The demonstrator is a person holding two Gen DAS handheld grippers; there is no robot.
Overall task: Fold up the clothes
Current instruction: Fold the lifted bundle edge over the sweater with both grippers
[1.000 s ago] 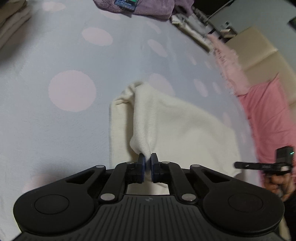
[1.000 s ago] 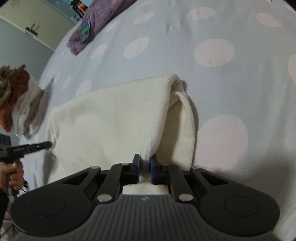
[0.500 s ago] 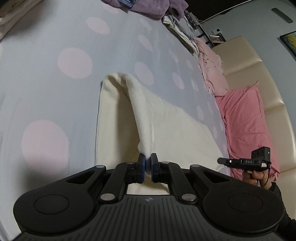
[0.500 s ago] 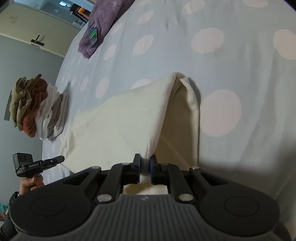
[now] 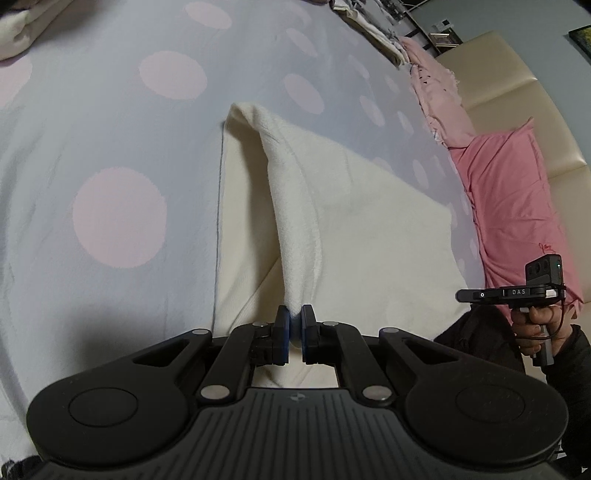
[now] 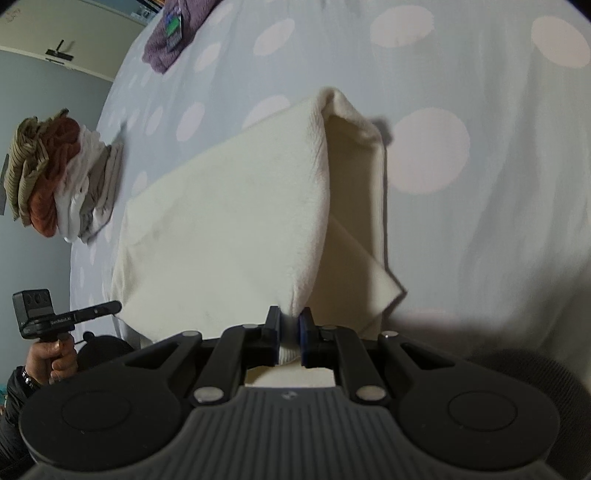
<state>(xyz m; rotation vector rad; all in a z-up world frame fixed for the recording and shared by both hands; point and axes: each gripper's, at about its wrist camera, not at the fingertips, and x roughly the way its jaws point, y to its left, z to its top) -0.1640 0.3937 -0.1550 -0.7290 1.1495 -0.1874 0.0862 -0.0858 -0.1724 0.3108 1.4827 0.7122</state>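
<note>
A cream cloth [image 5: 369, 229] lies on a pale blue bedspread with pink dots [image 5: 110, 147]. Its upper layer is lifted and stretched between both grippers, with the lower layer flat beneath. My left gripper [image 5: 294, 320] is shut on one near corner of the cloth. My right gripper [image 6: 289, 320] is shut on the other near corner of the cream cloth [image 6: 229, 229]. In the left wrist view the right gripper [image 5: 517, 291] shows at the right edge, held by a hand. In the right wrist view the left gripper [image 6: 66, 317] shows at the left edge.
A pink pillow [image 5: 517, 206] and a cream headboard [image 5: 517, 88] lie to the right in the left wrist view. A stack of folded clothes [image 6: 62, 177] and a purple garment [image 6: 170, 33] rest on the bed. More folded cream fabric [image 5: 22, 26] sits far left.
Both grippers have drawn back toward the near side with the cloth corners, pulling the upper layer over the lower one. The lifted fold is longer and the far fold line sits farther away.
</note>
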